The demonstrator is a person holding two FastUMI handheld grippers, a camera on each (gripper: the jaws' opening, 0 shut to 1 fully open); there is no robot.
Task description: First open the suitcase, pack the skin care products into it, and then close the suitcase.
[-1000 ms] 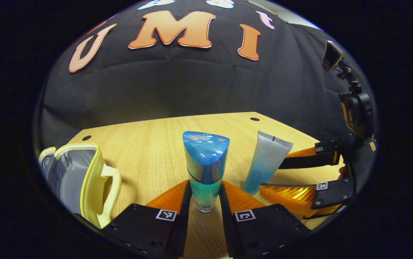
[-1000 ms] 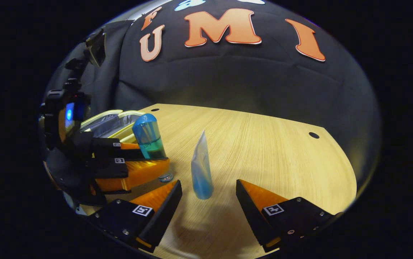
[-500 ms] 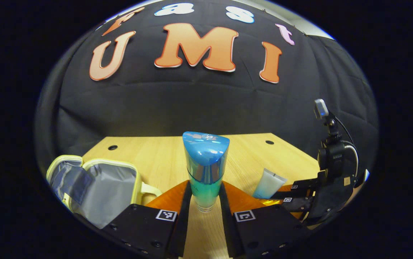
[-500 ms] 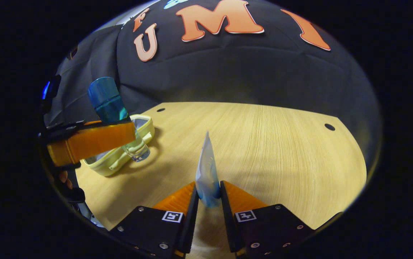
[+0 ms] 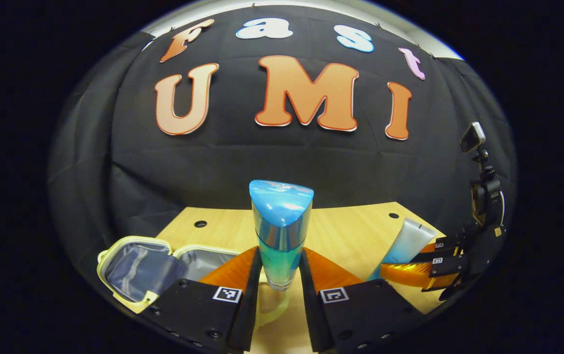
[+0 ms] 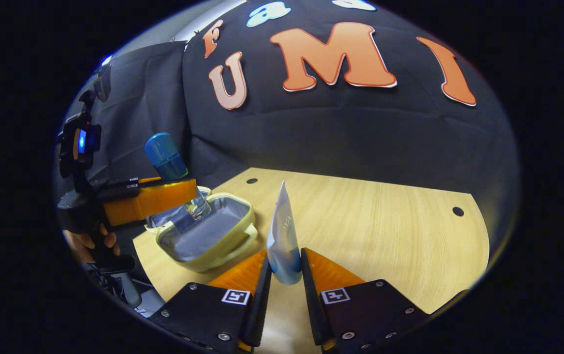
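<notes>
left gripper (image 5: 280, 275): bottom centre of the left gripper view, both orange fingers pinched on the lower part of the blue bottle (image 5: 280, 231). You can also spot it at the left of the right gripper view (image 6: 183, 194), with a hand (image 6: 90, 241) wrapped around its handle lower left.

blue bottle: upright between those fingers, blue cap on top, teal middle, clear base. In the right gripper view (image 6: 173, 172) it hangs up in the air over the open case, base just above the lining as far as I can tell.

right gripper (image 6: 285, 275): bottom centre of the right gripper view, fingers closed tight on the lower end of the tube (image 6: 283, 236). In the left gripper view it's down at the lower right (image 5: 417, 268), well off to the side of the bottle.

tube: white fading to light blue, standing up with the crimped end on top. In the left gripper view (image 5: 404, 243) it leans a bit and sticks up from the far gripper's fingers.

suitcase (image 6: 203, 236): small pale-yellow zip case with grey lining, lying open on the table, left of centre in the right gripper view. Lower left of the left gripper view (image 5: 139, 268), both halves spread flat, partly hidden behind the near fingers.

table (image 6: 385, 221): light wood, a few small round holes near the far edge, black cloth wall behind it.
</notes>
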